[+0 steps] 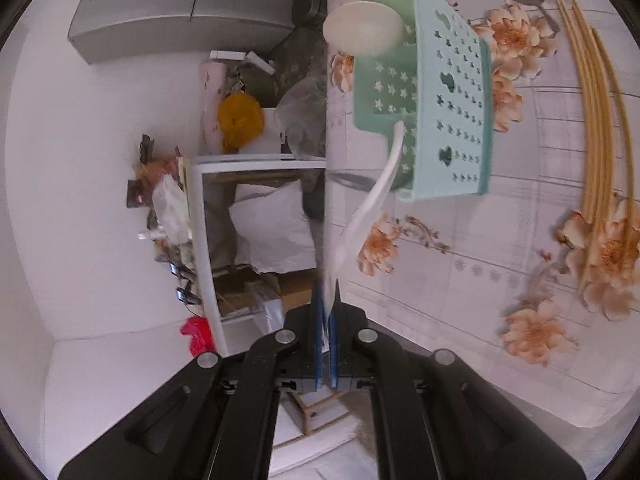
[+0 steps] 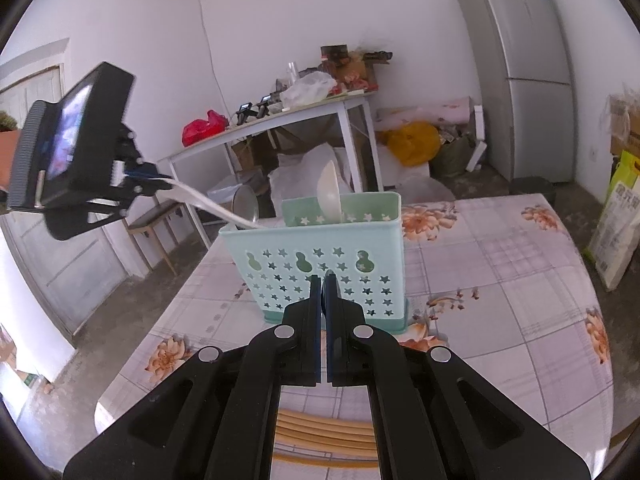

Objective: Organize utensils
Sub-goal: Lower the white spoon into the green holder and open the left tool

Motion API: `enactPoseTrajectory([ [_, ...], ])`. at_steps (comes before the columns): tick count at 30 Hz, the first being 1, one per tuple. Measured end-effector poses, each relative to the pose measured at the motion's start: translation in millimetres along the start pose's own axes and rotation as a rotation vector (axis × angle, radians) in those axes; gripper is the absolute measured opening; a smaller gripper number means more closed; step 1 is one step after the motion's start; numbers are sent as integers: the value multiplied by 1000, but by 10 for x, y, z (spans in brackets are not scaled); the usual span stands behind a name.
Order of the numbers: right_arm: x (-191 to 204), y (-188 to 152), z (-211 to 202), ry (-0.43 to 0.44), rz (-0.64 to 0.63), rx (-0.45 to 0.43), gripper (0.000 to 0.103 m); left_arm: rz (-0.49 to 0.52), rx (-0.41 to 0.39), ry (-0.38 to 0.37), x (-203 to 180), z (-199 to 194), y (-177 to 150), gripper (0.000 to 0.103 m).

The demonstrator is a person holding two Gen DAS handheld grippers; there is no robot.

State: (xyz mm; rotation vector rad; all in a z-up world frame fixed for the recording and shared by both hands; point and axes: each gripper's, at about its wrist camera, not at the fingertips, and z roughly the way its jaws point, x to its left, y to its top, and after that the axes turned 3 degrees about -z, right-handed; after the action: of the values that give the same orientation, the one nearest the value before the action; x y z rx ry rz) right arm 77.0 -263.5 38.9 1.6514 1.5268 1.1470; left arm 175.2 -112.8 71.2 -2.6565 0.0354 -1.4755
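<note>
Item: white spoon (image 2: 208, 202), clamped at its handle end by the left tongs (image 1: 327, 316), bowl end just inside the left of the green holder (image 2: 320, 264) on the table (image 2: 500, 280).
Risk: pushing sideways could tip the holder.
Right tongs (image 2: 324, 280): clenched, empty, near the holder's front wall.
Chopsticks (image 2: 324, 432): lying at the near edge.

The utensil holder (image 2: 320, 268) stands on the table (image 2: 500, 280), a spoon (image 2: 330, 192) in it, chopsticks (image 2: 324, 432) lying before it.
</note>
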Motion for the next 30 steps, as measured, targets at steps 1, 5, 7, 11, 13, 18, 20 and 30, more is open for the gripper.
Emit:
enactPoseTrajectory([
  [1, -7, -1, -1, 4, 4, -1, 0, -3, -1, -7, 21, 31, 44, 3],
  [5, -9, -3, -9, 11, 9, -3, 0, -11, -6, -11, 73, 119, 198, 7],
  [7, -9, -2, -10, 13, 12, -4, 0, -1, -11, -11, 95, 164, 266, 9],
  [11, -13, -11, -13, 19, 18, -7, 0, -95, -36, -65, 265, 184, 378, 13],
  [13, -17, -17, -19, 22, 19, -8, 0, -234, -69, -168, 480, 173, 413, 19],
  [18, -30, -14, -29, 24, 22, -9, 0, -527, -139, -353, 887, 165, 388, 42],
  [20, -44, -6, -24, 25, 26, -8, 0, -621, -177, -399, 1015, 147, 319, 45],
  [30, -67, 1, -21, 19, 31, -6, 0, -1101, -331, -488, 838, -43, -542, 64],
])
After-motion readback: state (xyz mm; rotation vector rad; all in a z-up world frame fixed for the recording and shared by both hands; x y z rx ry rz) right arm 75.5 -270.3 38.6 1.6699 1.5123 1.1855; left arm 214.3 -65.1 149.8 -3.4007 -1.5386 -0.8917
